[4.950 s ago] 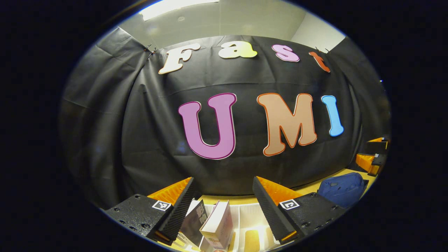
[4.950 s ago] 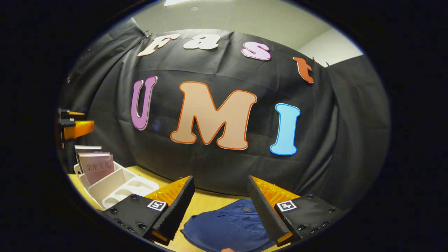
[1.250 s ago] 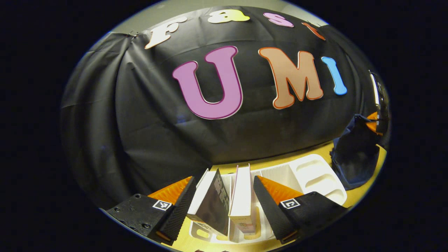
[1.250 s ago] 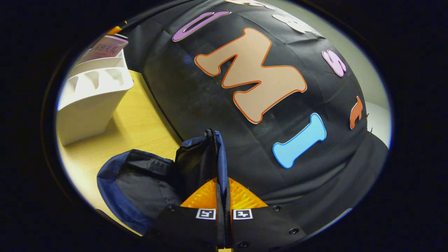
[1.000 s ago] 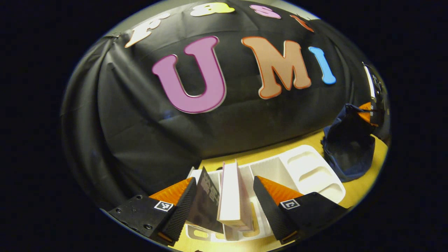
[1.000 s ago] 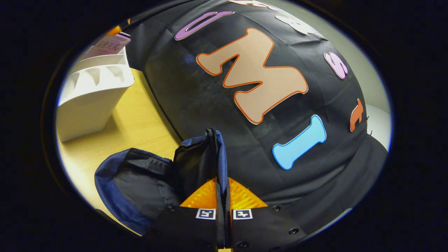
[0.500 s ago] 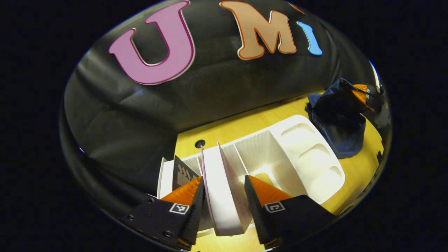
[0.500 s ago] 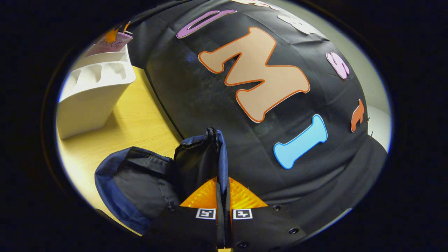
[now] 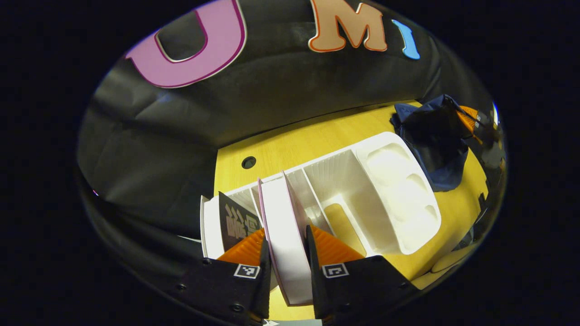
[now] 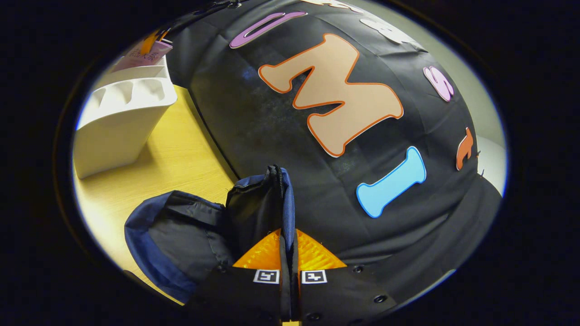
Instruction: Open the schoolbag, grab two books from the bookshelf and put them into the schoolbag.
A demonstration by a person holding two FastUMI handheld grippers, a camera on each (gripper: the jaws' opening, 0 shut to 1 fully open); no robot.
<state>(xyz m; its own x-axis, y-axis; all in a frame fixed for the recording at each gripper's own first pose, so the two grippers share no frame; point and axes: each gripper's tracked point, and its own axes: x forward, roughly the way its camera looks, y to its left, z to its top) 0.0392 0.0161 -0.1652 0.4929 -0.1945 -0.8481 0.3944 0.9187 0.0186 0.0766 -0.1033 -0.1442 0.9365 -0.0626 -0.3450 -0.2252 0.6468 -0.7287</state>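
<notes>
Left tool: clamped on the pale book, one finger pressed to each cover, fore-edge facing the camera.
Pale book: upright in a slot of the white bookshelf, at the end nearest the left tool, thick block of pages, pinkish covers.
Dark book: leaning in the next slot, just beside the pale book, behind the left finger, not gripped.
Bookshelf: white plastic organiser on the desk, remaining compartments holding nothing visible.
Right tool: pinched tight on the rim of the schoolbag, fabric edge and zipper standing up between the fingers.
Schoolbag: on the desk, well apart from the bookshelf, mouth held open, dark lining showing, no book inside as far as can be seen.
Handling, book: likely stiff and fairly weighty for its size; glossy covers probably slippery, so a firm squeeze across the covers near the middle of the height looks the safest hold; too near a corner and likely to swing.
Handling, bag: soft, limp cloth; likely to collapse shut if released, hence best held at the reinforced zipper rim.
Step in hand: looks like lifting the first book straight up out of its slot.
Risk: dark book possibly dragged along or tipped.
</notes>
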